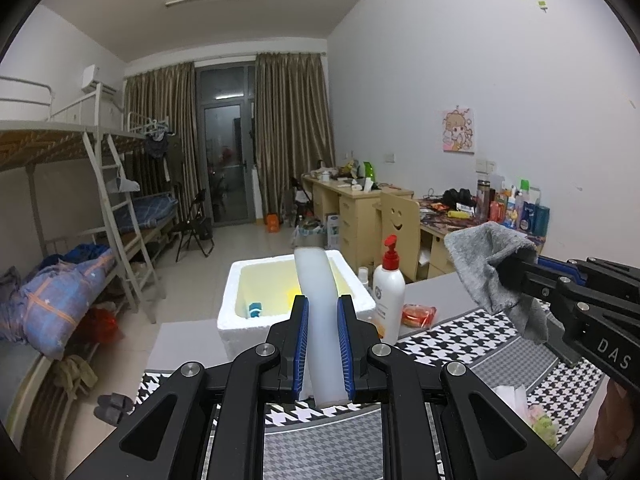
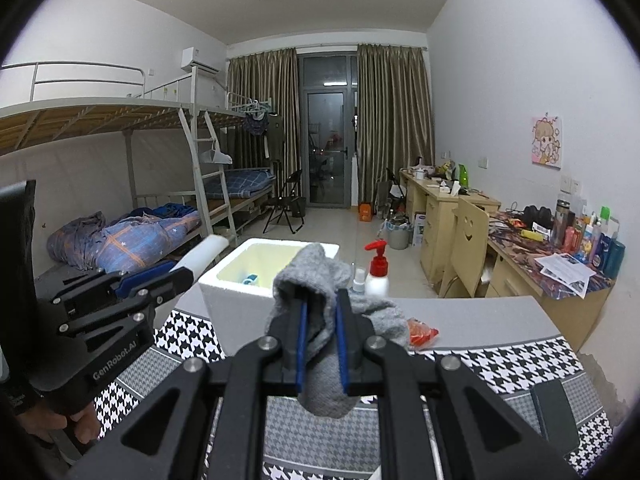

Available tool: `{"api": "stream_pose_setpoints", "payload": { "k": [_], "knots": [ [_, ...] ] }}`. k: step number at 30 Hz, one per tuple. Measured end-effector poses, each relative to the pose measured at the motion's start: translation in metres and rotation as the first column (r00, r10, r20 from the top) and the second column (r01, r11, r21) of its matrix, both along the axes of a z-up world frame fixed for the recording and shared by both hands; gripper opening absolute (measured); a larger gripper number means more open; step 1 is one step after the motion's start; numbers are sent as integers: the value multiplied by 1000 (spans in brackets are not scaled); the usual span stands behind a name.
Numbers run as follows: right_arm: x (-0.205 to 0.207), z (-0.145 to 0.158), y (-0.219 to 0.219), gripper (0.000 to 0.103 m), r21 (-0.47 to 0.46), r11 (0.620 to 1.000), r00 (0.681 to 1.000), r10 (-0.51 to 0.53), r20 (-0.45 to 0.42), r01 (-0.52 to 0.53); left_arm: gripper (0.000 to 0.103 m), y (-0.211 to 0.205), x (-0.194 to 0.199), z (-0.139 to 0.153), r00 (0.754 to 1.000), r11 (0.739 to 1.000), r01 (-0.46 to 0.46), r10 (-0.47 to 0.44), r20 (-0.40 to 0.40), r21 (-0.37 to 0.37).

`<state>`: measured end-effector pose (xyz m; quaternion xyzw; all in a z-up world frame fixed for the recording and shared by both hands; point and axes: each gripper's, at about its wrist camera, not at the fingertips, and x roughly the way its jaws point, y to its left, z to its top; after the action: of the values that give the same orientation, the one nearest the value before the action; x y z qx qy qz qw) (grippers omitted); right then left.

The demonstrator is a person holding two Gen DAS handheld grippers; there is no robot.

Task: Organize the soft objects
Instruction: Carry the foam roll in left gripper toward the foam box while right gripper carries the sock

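My left gripper (image 1: 322,306) is shut on a white foam strip (image 1: 316,280) that sticks up and forward, above the near rim of a white foam box (image 1: 240,300). My right gripper (image 2: 321,302) is shut on a grey sock (image 2: 320,280) that drapes over its fingers, held above the table short of the foam box (image 2: 232,300). In the left wrist view the right gripper (image 1: 508,276) shows at the right with the sock (image 1: 488,264). In the right wrist view the left gripper (image 2: 182,272) shows at the left with the strip (image 2: 204,254).
A white pump bottle with a red top (image 1: 389,292) stands right of the box, with a red packet (image 1: 418,314) beside it on the grey table. A houndstooth mat (image 1: 460,344) covers the near table. Small blue and yellow items lie inside the box. Bunk beds stand left, desks right.
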<state>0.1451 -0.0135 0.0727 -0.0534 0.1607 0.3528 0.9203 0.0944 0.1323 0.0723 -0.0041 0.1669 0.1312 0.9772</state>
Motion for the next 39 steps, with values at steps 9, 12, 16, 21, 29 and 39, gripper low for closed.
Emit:
{"api": "stream_pose_setpoints", "payload": {
  "k": [9, 12, 16, 21, 29, 39],
  "knots": [
    [7, 7, 10, 16, 10, 1000, 1000, 25, -19, -24, 16, 4, 2, 12, 999, 1000, -24, 24, 32, 12],
    [8, 10, 12, 16, 10, 1000, 1000, 24, -19, -24, 16, 7, 5, 12, 999, 1000, -20, 20, 30, 6],
    [12, 12, 18, 16, 6, 1000, 1000, 26, -16, -26, 16, 14, 13, 11, 1000, 1000, -17, 17, 15, -12],
    [21, 11, 25, 16, -6, 999, 999, 31, -32, -31, 16, 22, 22, 10, 1000, 1000, -26, 26, 8, -13],
    [33, 15, 39, 16, -20, 999, 998, 40, -43, -41, 16, 33, 36, 12, 1000, 1000, -25, 25, -7, -15],
    [39, 18, 57, 16, -39, 998, 999, 38, -29, -39, 16, 44, 49, 15, 999, 999, -34, 34, -18, -19]
  ]
}}
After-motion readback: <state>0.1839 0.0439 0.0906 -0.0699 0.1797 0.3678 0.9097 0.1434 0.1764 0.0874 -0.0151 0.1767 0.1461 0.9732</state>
